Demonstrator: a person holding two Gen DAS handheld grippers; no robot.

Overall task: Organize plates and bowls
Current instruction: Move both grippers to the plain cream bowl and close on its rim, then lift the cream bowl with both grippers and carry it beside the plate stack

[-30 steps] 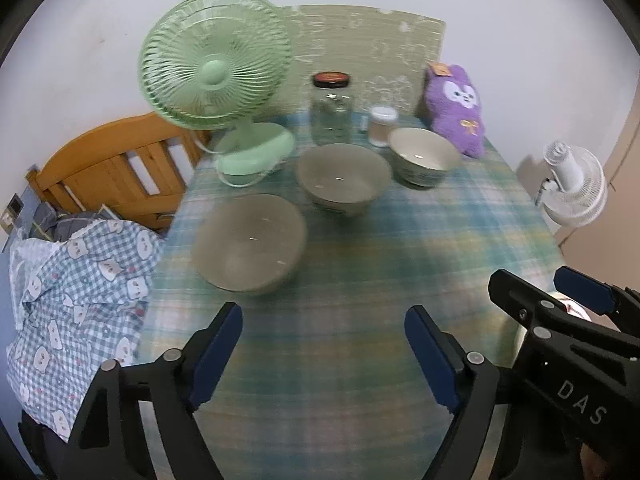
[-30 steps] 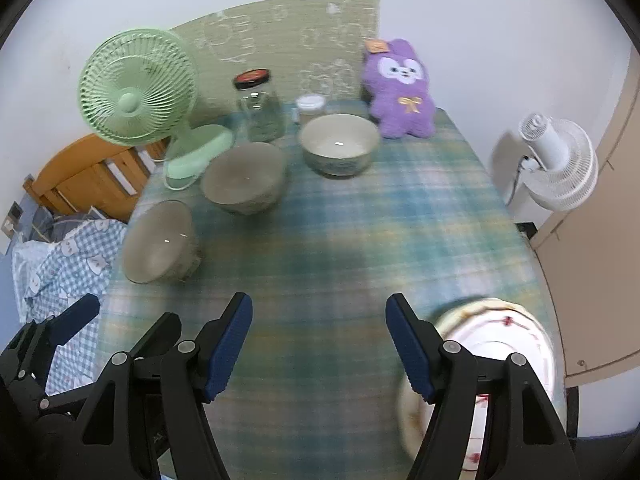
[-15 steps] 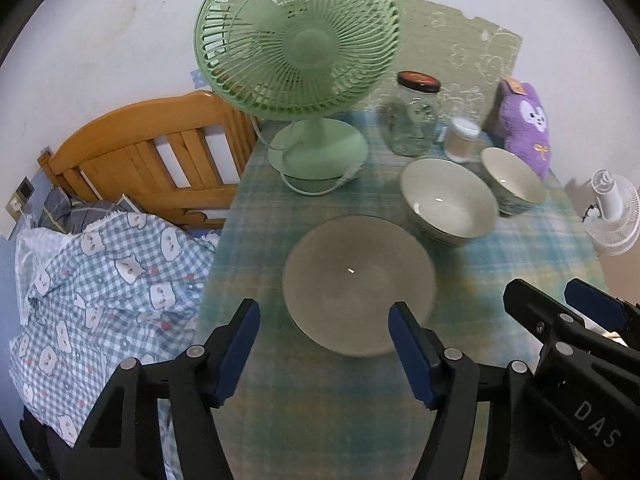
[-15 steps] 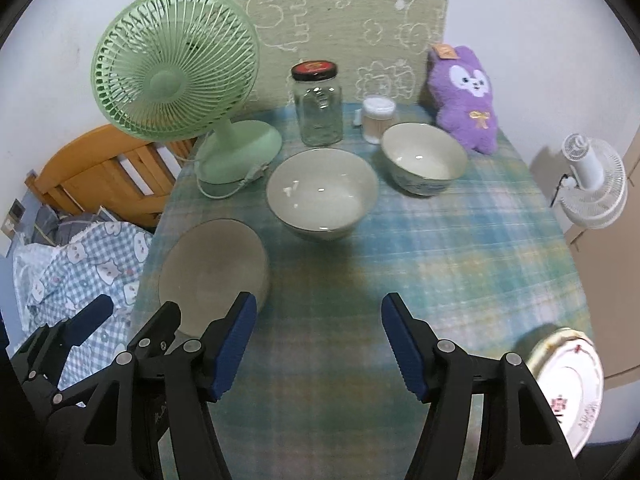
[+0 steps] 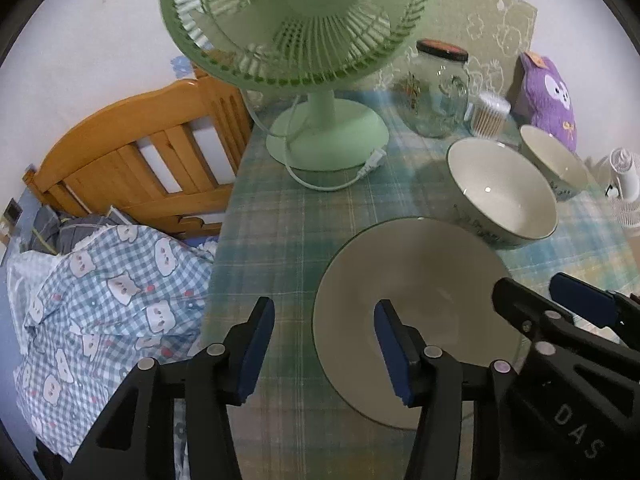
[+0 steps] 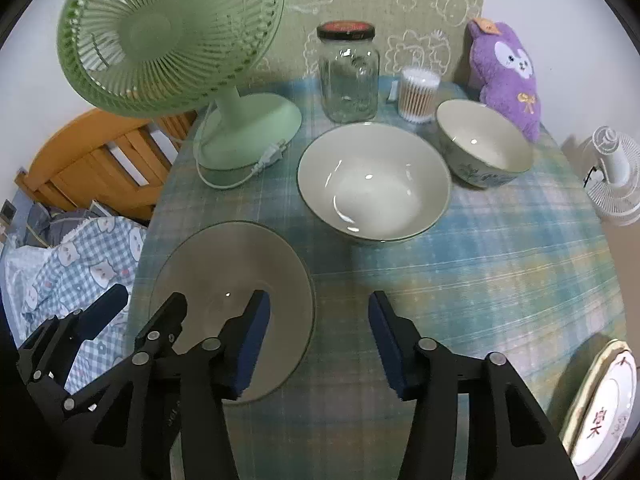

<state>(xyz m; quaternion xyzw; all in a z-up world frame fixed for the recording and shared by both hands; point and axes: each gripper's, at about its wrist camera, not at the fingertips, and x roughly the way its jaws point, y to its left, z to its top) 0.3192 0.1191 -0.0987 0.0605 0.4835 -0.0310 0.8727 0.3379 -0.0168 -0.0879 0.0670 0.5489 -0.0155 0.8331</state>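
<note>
bowls (image 6: 374,188): 2 | plates (image 6: 232,308): 2 | fans (image 6: 168,36): 2 | jar (image 6: 350,76): 1

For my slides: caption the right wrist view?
Both grippers' jaws close, empty, over the grey plate beside two bowls and a green fan.

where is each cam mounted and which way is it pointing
Left wrist: sits on the left gripper, looking down its closing fingers, nothing between them, at the wide pale shallow bowl and the mint green desk fan; the right gripper shows at lower right.
Right wrist: sits on the right gripper, jaws closing on nothing, facing the deep white ceramic bowl on the plaid tablecloth; the left gripper shows at lower left.
Shared: both bowls, fan, lidded clear glass jar.
</note>
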